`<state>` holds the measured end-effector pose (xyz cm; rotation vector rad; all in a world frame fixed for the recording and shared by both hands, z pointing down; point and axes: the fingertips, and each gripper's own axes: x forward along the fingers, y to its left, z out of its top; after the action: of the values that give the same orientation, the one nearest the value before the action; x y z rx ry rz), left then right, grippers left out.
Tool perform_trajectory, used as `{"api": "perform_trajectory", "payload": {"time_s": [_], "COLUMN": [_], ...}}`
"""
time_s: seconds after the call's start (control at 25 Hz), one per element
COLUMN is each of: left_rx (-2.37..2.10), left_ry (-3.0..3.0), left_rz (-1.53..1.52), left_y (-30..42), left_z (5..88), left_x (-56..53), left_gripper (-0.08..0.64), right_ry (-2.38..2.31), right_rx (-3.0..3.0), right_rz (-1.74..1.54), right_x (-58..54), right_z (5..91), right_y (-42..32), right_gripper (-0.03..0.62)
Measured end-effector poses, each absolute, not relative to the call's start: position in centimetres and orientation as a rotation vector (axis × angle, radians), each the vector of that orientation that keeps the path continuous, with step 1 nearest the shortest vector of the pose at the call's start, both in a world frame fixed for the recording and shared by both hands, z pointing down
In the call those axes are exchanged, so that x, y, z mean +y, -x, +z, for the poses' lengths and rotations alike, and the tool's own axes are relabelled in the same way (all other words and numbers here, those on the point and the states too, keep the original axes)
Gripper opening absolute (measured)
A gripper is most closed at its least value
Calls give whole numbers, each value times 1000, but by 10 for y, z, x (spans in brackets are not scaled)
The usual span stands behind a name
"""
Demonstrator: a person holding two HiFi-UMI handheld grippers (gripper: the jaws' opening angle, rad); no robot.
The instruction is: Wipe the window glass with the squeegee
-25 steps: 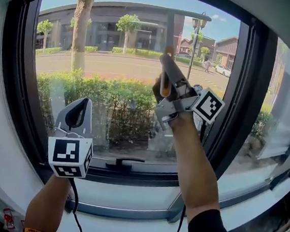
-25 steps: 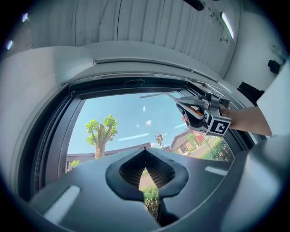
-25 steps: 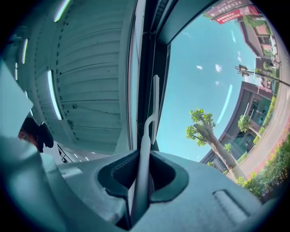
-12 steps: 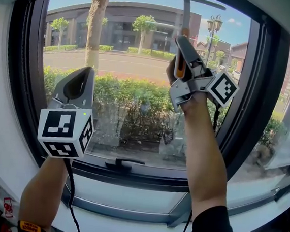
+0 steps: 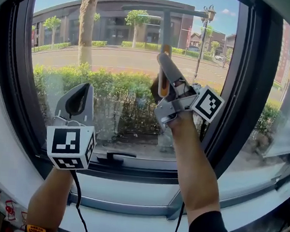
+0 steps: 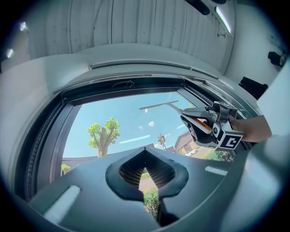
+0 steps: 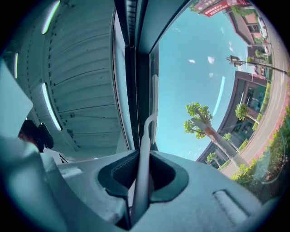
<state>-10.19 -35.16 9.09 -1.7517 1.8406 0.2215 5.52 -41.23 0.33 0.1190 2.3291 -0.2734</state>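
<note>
Squeegee (image 5: 166, 28) clamped in right tool (image 5: 165, 64), high on glass (image 5: 115, 59); left tool (image 5: 81, 89) closed, empty; window handle (image 5: 115, 156) below.

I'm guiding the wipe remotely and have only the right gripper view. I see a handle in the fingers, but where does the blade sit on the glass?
Observer: The squeegee has its blade level, near the top of the glass.
Operator: Where is the left gripper?
Observer: The left gripper is lower than the right gripper and to its left, apart from the squeegee.
Operator: Does it hold anything?
Observer: No. Its own view shows its fingers together with nothing between them.
</note>
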Motion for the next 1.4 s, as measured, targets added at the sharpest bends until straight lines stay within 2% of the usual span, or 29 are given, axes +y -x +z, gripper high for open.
{"api": "perform_trajectory", "payload": {"time_s": [0.32, 0.6, 1.16, 1.4], "left_rx": [1826, 1883, 1885, 1841], "left_ry": [1819, 1888, 1900, 1905], "left_rz": [154, 86, 32, 77], "left_y": [71, 64, 44, 30], "left_z": [155, 210, 227, 204], "left_x": [-360, -376, -389, -387], "left_gripper": [18, 18, 18, 18], "right_ry": [-87, -63, -37, -85], "right_rx": [2358, 2381, 2434, 2409], "right_rz": [-443, -528, -513, -427], "right_x": [-400, -397, -397, -396], "right_z": [122, 180, 201, 150], "right_y": [-66, -76, -88, -101], "right_gripper": [46, 48, 47, 46]}}
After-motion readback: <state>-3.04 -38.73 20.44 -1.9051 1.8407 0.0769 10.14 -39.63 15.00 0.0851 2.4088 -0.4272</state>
